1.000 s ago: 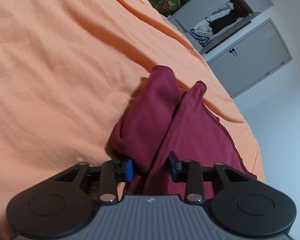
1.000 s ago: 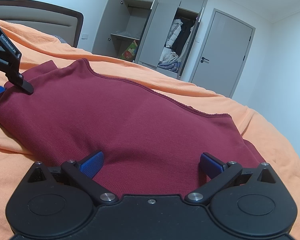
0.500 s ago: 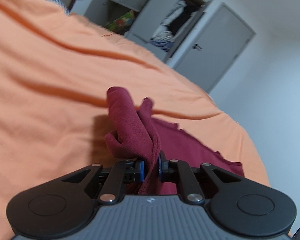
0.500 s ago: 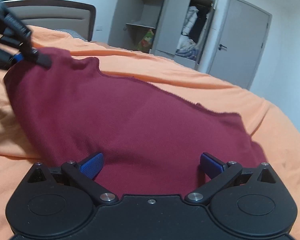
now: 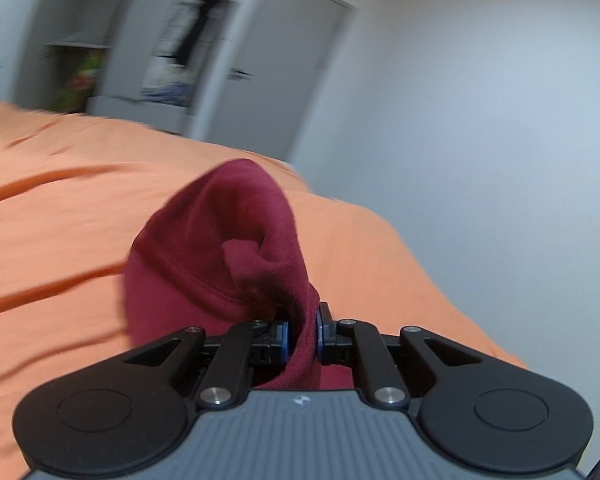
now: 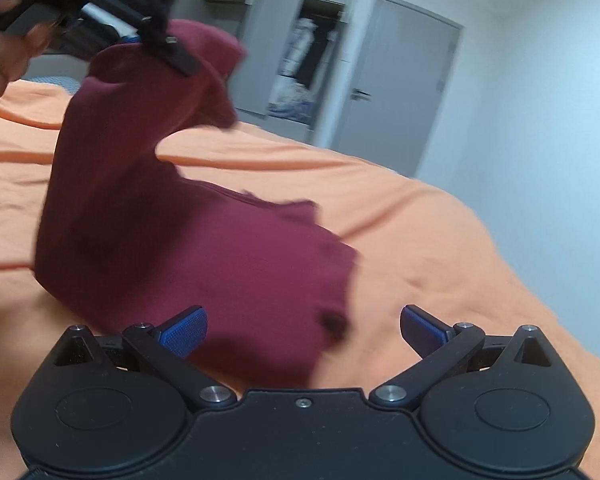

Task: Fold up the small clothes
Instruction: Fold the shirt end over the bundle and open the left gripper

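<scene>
We work on one maroon garment (image 6: 228, 264) that lies on the orange bedsheet (image 6: 420, 232). Our left gripper (image 5: 302, 334) has its fingers closed tight on a bunched edge of the fabric, with cloth pinched between the blue pads. In the right wrist view, that edge is raised well above the bed, and the rest of the garment drapes down from it to the sheet. A hand (image 6: 0, 52) shows at the upper left of that view, holding the left tool.

Our right gripper (image 6: 303, 330) has its fingers spread wide and holds nothing. It sits just above the near edge of the garment.

Progress assessment: we judge the fold as just begun. One edge is lifted, but no layer yet lies over another. What remains is to carry the raised edge across, lay it flat, and complete any further folds. Motion blur hides fine detail of the hems.
</scene>
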{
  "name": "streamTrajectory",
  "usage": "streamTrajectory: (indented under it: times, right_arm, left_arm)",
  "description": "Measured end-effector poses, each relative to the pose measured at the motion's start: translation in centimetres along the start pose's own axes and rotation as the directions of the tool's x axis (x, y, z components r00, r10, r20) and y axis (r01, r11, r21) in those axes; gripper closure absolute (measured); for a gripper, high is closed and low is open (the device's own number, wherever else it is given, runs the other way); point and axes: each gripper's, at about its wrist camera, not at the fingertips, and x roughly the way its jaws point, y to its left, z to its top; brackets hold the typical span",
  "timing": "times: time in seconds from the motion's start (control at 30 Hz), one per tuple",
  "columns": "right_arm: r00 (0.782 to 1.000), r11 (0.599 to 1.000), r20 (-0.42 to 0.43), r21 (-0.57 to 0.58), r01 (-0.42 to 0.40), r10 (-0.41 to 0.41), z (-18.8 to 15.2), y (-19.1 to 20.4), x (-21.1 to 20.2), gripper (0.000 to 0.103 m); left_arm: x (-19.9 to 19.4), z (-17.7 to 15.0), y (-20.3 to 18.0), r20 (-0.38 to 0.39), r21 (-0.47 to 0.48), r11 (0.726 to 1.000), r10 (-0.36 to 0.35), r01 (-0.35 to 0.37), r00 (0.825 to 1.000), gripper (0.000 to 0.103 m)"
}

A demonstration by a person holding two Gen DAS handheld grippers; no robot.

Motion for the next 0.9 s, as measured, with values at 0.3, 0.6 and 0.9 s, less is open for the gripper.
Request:
streamTrajectory:
  times: [0.3,0.6,0.9]
  right_arm:
    - [0.992,0.993,-0.102,0.078,0.087,-0.079,-2.5,-2.9,2.6,0.000]
    - [0.989,0.993,-0.127,0.087,0.085,-0.074,-3.0,-3.2,5.5,0.000]
    - [0.994,0.980,-0.063,0.171,0.099,-0.089,-2.2,-3.8,6.0,0.001]
  left_arm:
    - [10.7,-6.5,-7.8,-0.308,0.187,0.982,0.043,0.016,0.951,0.089]
    - [9.1,-6.5,-6.3,-0.315,0.062,0.988,-0.112,0.138,0.942,0.042]
    - [3.3,-5.3,-2.9,-0.190,-0.037,0.994,-0.108,0.103,0.976,0.000]
